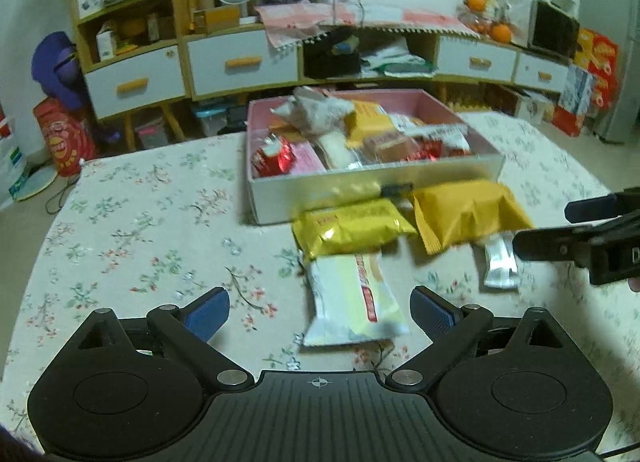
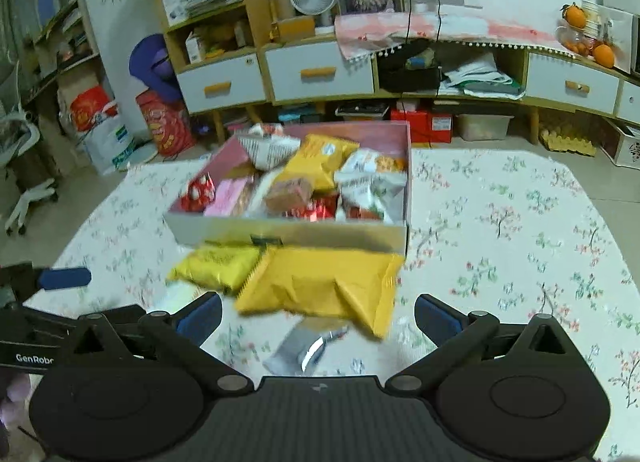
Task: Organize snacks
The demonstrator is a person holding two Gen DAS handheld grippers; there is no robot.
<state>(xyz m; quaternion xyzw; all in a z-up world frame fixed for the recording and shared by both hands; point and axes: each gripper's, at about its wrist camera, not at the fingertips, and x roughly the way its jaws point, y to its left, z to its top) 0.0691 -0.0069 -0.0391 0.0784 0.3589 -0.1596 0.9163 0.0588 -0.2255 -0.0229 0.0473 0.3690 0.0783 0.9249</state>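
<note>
An open box (image 1: 360,189) packed with snacks stands on the flowered tablecloth. Loose packets lie in front of it. My left gripper (image 1: 320,312) is open, its blue pads on either side of a white and yellow packet (image 1: 352,298) without touching it. A shiny yellow packet (image 1: 348,227) lies just beyond. My right gripper (image 2: 318,318) is open over a silver packet (image 2: 304,346), with a big orange packet (image 2: 320,286) just ahead. The right gripper (image 1: 542,227) enters the left wrist view from the right, beside the orange packet (image 1: 468,213). Neither gripper holds anything.
The box's front wall (image 2: 288,234) rises right behind the loose packets. The cloth-covered table (image 2: 500,242) stretches to the right of the box. A low cabinet with white drawers (image 1: 240,61) lines the far wall, with bags and boxes on the floor below.
</note>
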